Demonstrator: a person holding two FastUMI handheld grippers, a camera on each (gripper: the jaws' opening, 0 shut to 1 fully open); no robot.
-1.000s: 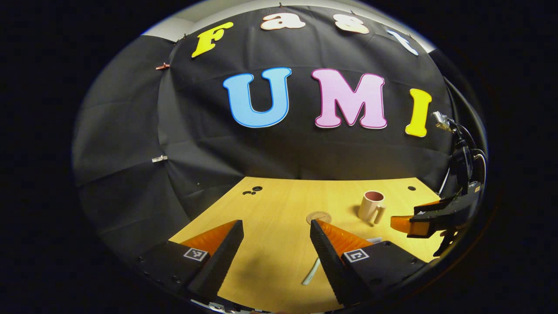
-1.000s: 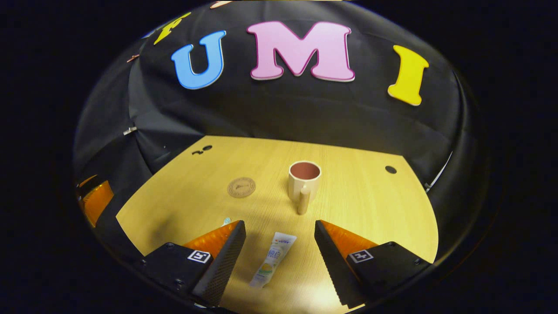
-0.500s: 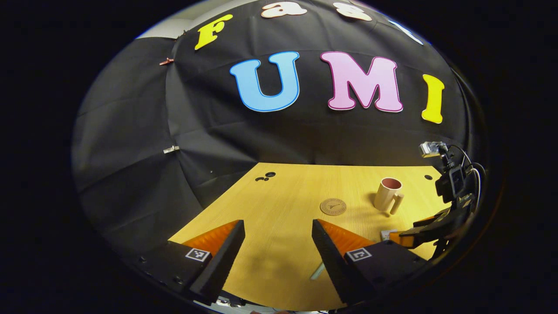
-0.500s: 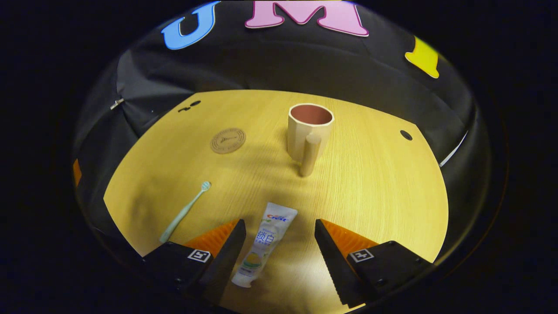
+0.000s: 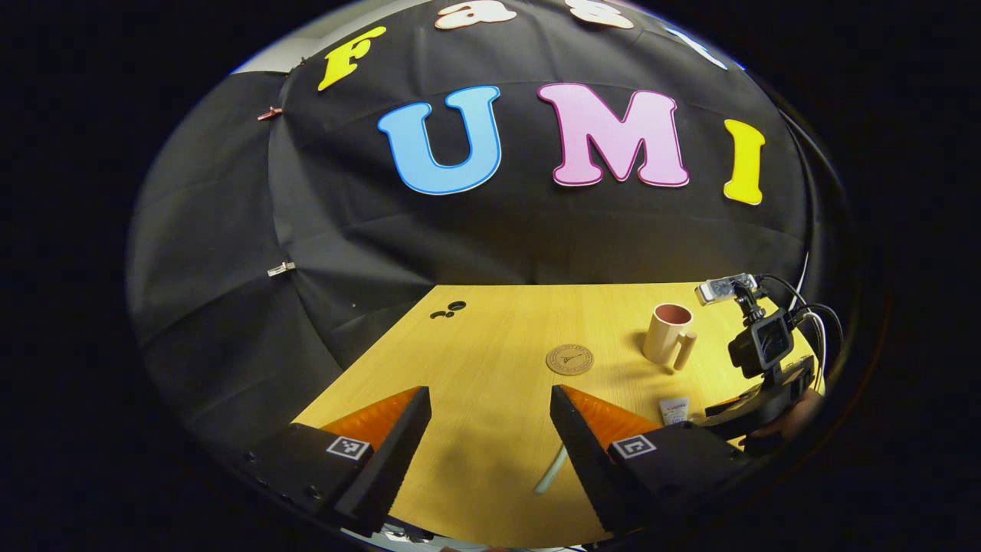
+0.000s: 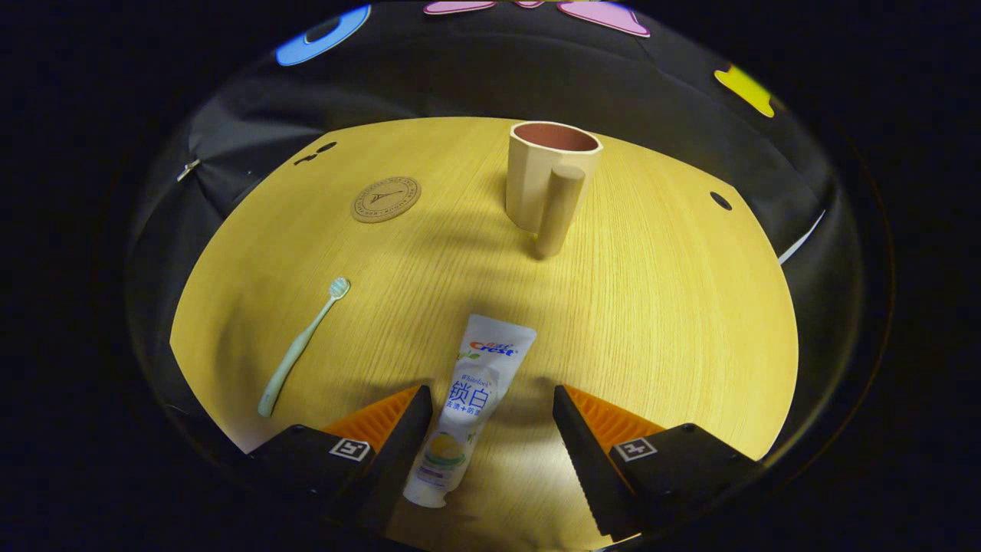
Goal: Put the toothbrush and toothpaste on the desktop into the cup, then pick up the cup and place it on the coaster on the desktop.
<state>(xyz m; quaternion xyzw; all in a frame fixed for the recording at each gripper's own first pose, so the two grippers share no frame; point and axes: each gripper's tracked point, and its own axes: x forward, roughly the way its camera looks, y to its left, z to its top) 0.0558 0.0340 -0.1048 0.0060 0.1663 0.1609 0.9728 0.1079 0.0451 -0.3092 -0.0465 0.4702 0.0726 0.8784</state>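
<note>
R gripper (image 6: 490,410) was low over the desktop (image 6: 674,307), jaws wide apart, holding nothing; toothpaste (image 6: 467,402) lay flat between the fingers, nearer the left one, contact not clear. Toothbrush (image 6: 301,345) lay to its left, near the desk's left edge. Cup (image 6: 548,180) stood upright at far centre, handle toward camera; coaster (image 6: 385,199) left of it, apart. Bare wood between tube and cup. L gripper (image 5: 490,422) hovered above the desk, jaws wide, empty.

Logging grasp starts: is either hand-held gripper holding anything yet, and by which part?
Nothing is held. The right hand-held gripper is open with the toothpaste lying between its fingers; the left hand-held gripper is open too.
</note>
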